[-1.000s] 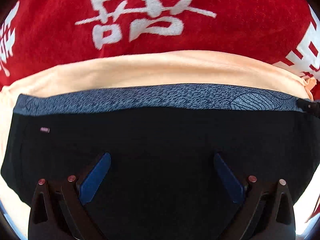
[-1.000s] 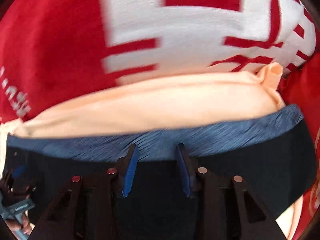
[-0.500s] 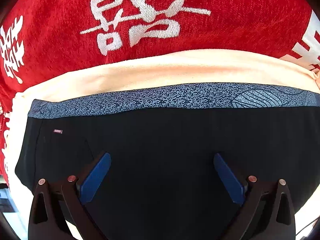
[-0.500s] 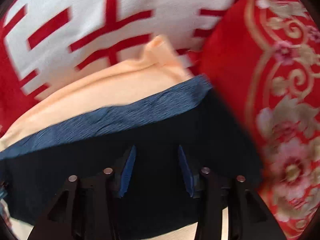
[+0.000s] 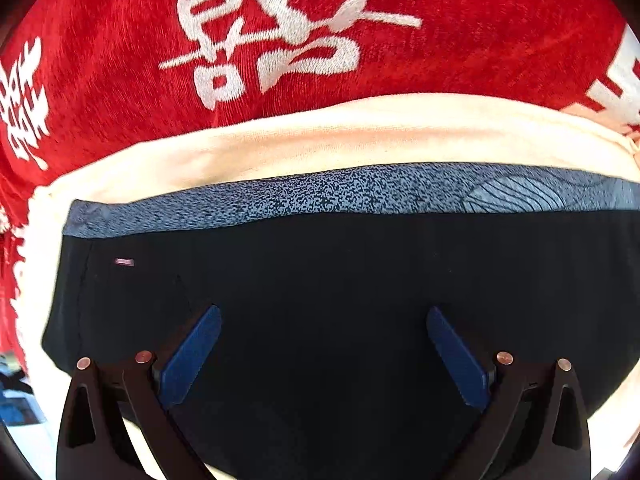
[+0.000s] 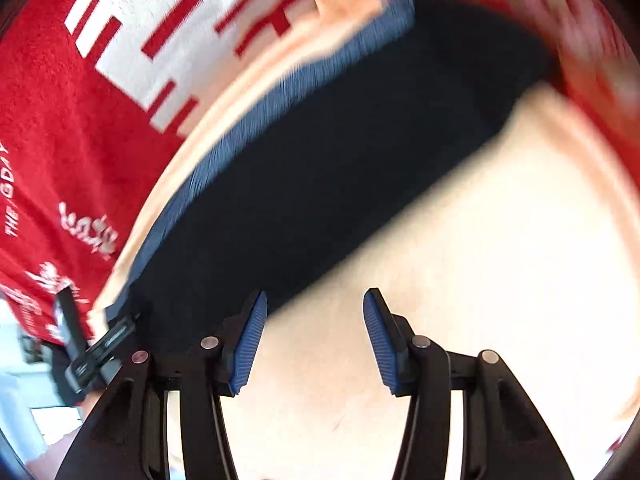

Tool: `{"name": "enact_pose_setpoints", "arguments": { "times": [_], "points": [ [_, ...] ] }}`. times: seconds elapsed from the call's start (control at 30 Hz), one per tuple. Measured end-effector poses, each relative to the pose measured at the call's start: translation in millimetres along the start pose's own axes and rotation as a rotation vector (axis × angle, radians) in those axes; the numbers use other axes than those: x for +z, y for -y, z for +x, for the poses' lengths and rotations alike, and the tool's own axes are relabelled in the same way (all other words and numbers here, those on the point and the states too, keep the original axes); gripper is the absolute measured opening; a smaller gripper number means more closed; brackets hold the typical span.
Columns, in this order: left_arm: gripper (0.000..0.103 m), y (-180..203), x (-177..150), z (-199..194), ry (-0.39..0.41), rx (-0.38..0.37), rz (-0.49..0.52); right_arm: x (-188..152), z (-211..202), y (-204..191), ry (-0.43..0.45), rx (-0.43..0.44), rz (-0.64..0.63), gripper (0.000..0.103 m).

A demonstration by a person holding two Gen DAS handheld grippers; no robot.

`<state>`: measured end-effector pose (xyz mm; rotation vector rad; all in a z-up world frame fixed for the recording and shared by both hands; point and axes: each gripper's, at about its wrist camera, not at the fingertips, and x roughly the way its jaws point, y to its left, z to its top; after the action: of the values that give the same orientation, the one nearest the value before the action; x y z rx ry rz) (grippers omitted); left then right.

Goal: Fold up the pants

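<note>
**Entry: black pants, folded bundle, both tongs free**

Item 1. Pants (image 5: 344,300): black cloth with a blue speckled waistband (image 5: 360,194) along the far edge. They lie flat as a compact, squared block on a cream cloth (image 5: 360,136), which in turn lies on a red blanket (image 5: 120,80) with white characters. From my right wrist view the same block runs diagonally, waistband toward the blanket and a straight near edge against the cream cloth. No loose legs trail out in either view, so I judge the folding largely done. How many layers sit in the stack I cannot tell.

Item 2. My left tongs (image 5: 323,354): fingers spread wide, nothing between them, over the dark cloth near its near edge. Whether the pads touch the fabric I cannot tell.

Item 3. My right tongs (image 6: 314,338): spread apart, holding nothing. They sit over bare cream cloth, just beside the near edge of the pants; the left finger (image 6: 250,340) overlaps that edge in the picture, the other is clear of it. This view is blurred toward the top right.

Item 4. A small pale tag (image 5: 125,262) shows on the pants near the left end.

Remaining, in my judgement: at most a check that edges line up, a light smoothing, or one more fold if a smaller bundle is wanted.
</note>
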<state>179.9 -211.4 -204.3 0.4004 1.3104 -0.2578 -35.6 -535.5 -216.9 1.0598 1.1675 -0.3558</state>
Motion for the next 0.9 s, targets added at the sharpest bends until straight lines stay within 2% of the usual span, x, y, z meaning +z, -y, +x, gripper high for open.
{"name": "enact_pose_setpoints", "arguments": {
  "times": [0.03, 0.07, 0.17, 0.27, 0.37, 0.4, 0.43, 0.47, 0.5, 0.57, 0.63, 0.73, 0.87, 0.9],
  "points": [
    [0.103, 1, -2, -5, 0.006, -0.005, 0.008, -4, 1, 2, -0.007, 0.016, 0.011, 0.054],
    [0.103, 2, -6, -12, 0.015, -0.014, 0.016, -23, 9, 0, -0.016, 0.045, 0.024, 0.054],
    [0.103, 8, -26, -32, 0.030, -0.023, 0.052, -29, 15, -5, -0.034, 0.143, 0.044, 0.054],
    [0.103, 10, -50, -46, 0.025, -0.018, 0.063, -33, 37, -36, -0.095, 0.269, 0.060, 0.054],
    [0.103, 1, -62, -39, -0.013, -0.011, 0.031, -39, 58, -56, -0.165, 0.306, 0.088, 0.054],
    [0.103, -2, -64, -33, -0.026, -0.012, 0.019, -42, 68, -60, -0.171, 0.306, 0.094, 0.052],
    [0.103, -5, -67, -30, -0.039, -0.025, 0.003, -43, 72, -61, -0.167, 0.301, 0.103, 0.044],
    [0.103, -9, -70, -26, -0.043, -0.048, -0.015, -43, 69, -56, -0.163, 0.282, 0.113, 0.015],
    [0.103, -12, -73, -25, -0.035, -0.068, -0.035, -46, 68, -50, -0.164, 0.261, 0.126, 0.011],
    [0.103, -13, -76, -24, -0.037, -0.078, -0.033, -52, 66, -40, -0.161, 0.266, 0.149, 0.010],
    [0.103, -9, -80, -27, -0.014, -0.063, 0.004, -52, 67, -45, -0.161, 0.232, 0.102, 0.008],
    [0.103, -6, -82, -30, 0.004, -0.047, 0.027, -48, 66, -82, -0.157, 0.133, -0.032, 0.012],
    [0.103, -8, -84, -30, 0.006, -0.062, 0.008, -55, 66, -129, -0.130, 0.125, -0.199, 0.017],
    [0.103, -8, -84, -31, 0.009, -0.061, 0.007, -55, 70, -136, -0.127, 0.118, -0.229, 0.025]
  ]
}}
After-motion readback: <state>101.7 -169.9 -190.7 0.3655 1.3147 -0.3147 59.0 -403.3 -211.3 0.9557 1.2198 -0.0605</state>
